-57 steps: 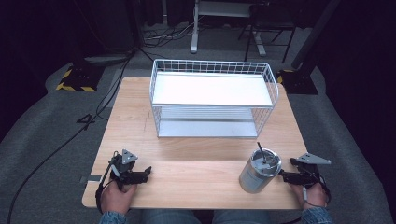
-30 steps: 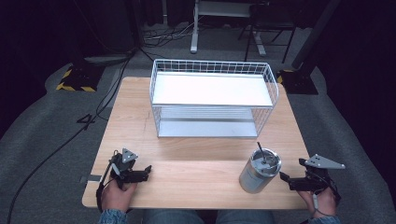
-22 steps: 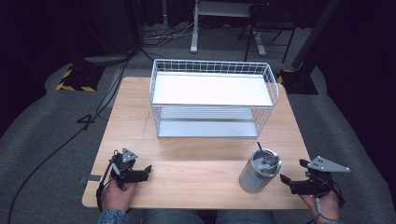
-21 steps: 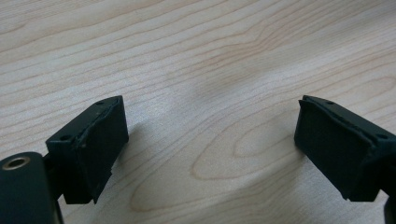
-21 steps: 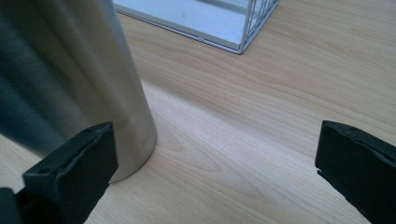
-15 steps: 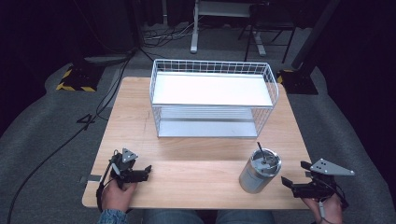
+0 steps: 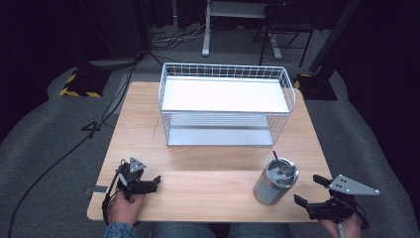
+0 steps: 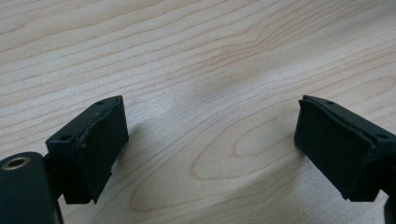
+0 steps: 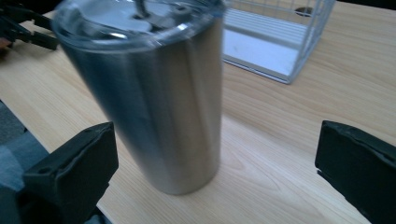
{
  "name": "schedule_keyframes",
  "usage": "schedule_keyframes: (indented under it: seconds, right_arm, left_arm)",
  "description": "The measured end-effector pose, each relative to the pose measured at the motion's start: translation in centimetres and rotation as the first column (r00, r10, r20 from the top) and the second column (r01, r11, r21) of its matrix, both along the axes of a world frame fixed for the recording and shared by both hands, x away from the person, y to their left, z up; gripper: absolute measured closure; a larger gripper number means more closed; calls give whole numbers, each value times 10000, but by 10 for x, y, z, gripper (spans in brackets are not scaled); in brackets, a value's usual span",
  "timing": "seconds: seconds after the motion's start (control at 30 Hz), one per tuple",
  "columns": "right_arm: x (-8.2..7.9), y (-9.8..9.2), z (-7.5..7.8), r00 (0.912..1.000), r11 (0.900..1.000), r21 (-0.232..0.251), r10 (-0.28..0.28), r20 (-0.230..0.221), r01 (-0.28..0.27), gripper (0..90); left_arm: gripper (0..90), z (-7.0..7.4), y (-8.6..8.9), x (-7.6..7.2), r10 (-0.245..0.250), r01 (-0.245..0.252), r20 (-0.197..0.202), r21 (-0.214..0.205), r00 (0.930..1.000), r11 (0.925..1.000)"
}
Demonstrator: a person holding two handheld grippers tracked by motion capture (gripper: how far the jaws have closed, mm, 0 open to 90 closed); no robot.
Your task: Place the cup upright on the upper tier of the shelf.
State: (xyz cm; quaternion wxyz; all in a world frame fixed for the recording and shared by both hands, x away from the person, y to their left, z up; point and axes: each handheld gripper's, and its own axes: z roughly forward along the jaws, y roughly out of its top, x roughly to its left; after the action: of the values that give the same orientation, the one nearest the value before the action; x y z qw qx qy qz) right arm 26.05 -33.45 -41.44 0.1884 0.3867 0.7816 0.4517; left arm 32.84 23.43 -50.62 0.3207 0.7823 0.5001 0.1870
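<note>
Both hands sit low at the near edge of the table [image 7: 208, 168]. The left gripper [image 7: 154, 181] lies flat on the wood, pointing right, jaws wide apart with bare grain between them. The right gripper [image 7: 307, 191] is off the table's right corner, jaws spread, aimed left at the tumbler [image 7: 275, 181] just beside it, not touching. Its own view brings up the tumbler's brushed steel and clear lid. Farther back stands the white wire rack [image 7: 225, 104].
</note>
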Motion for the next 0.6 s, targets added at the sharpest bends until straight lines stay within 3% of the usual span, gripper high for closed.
schedule_keyframes:
  seconds: [0.27,0.6]
  right_arm:
    - [2,21,-1,9982,9981,306,524,294,-533,0]
    - [12,36,-12,9965,9953,721,609,576,-650,0]
  left_arm:
    - [102,0,0,0,2,-2,1,-3,10000,10000]
    - [102,0,0,0,0,0,0,-3,10000,10000]
